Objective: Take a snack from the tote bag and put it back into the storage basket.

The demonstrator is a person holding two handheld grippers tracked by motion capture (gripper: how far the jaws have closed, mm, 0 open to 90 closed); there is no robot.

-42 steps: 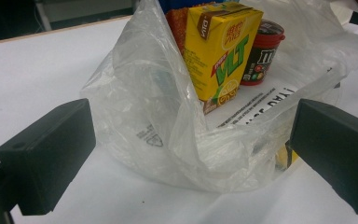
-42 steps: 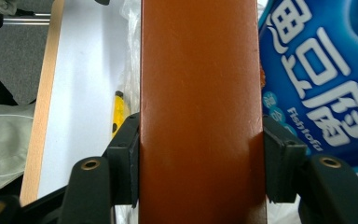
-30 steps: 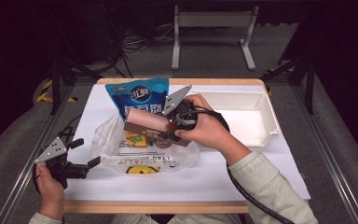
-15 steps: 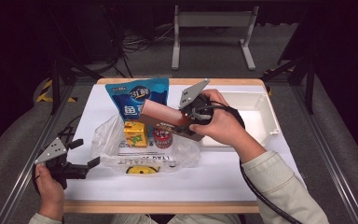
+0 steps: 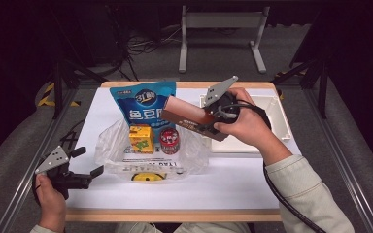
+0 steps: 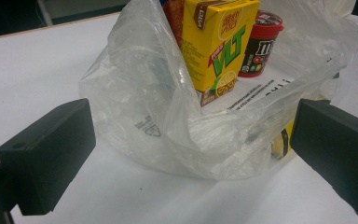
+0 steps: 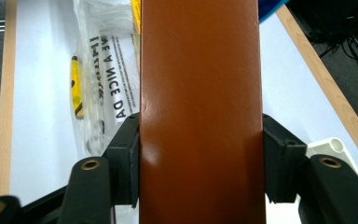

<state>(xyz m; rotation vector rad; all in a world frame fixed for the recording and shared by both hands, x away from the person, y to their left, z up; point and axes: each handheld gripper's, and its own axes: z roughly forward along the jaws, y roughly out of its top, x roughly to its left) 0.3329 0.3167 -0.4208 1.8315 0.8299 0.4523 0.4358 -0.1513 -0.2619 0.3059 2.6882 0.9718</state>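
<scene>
A long brown box (image 5: 187,115) hangs in the air above the clear plastic bag (image 5: 121,145), with my right gripper (image 5: 201,121) shut on its two sides. In the right gripper view the box (image 7: 200,70) runs up between the pads (image 7: 130,158) of that gripper (image 7: 200,158). A yellow drink carton (image 5: 141,137) and a red-lidded cup (image 5: 169,141) stand inside the bag. My left gripper (image 5: 88,161) rests open at the table's front left, just short of the bag. In the left gripper view the bag (image 6: 140,107), the carton (image 6: 216,42) and the cup (image 6: 261,44) lie ahead of the left gripper (image 6: 186,158).
A blue snack pouch (image 5: 141,104) lies behind the bag. A white tray (image 5: 277,121) sits at the right, partly under my right hand. White paper covers the tabletop, and metal rails run along both sides of the table.
My right gripper has carried the brown box to the right and slightly up, away from the bag's mouth, uncovering the carton and the cup. The left gripper has stayed put.
</scene>
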